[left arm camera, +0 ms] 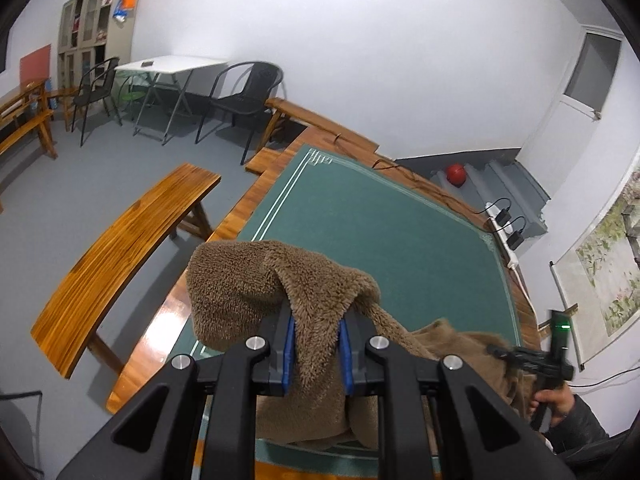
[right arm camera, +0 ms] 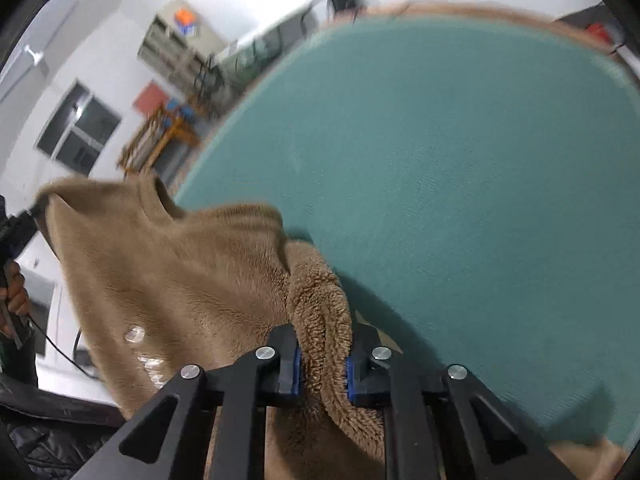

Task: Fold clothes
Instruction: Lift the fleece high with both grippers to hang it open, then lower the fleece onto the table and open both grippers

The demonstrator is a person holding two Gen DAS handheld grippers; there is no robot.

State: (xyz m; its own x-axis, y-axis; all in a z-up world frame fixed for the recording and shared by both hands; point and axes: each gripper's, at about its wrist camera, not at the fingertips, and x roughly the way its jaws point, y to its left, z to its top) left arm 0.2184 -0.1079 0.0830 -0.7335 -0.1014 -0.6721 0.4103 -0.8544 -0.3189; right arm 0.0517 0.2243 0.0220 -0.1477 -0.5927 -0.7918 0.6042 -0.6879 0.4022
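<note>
At the far left of the left wrist view a long wooden bench [left arm camera: 120, 256] stands on the grey floor [left arm camera: 100, 160], just beside the wooden edge of the surface [left arm camera: 256, 196]. Behind it, near the wall, a white folding table [left arm camera: 170, 65] sits between two black chairs [left arm camera: 244, 96]. A green mat [left arm camera: 380, 216] covers most of the surface.

The left tool [left arm camera: 316, 350] has its blue pads [left arm camera: 286, 354] pinching a fold of the brown fleece garment [left arm camera: 240, 284], which bunches up over the near left edge of the mat and partly hangs past it. From there the cloth runs rightward, low over the mat, to the right tool [left arm camera: 520, 356], seen small at the right edge with a hand [left arm camera: 554, 402] on its handle. A red ball [left arm camera: 456, 174] lies on the grey steps [left arm camera: 500, 184] beyond the far corner.

In the right wrist view, which is blurred, the left tool [right arm camera: 34, 210] shows at the far left edge, with the garment [right arm camera: 172, 280] stretched in the air from it. The right tool [right arm camera: 322, 368] is clamped on a thick fluffy edge of the garment. The mat [right arm camera: 460, 200] fills the right side.
</note>
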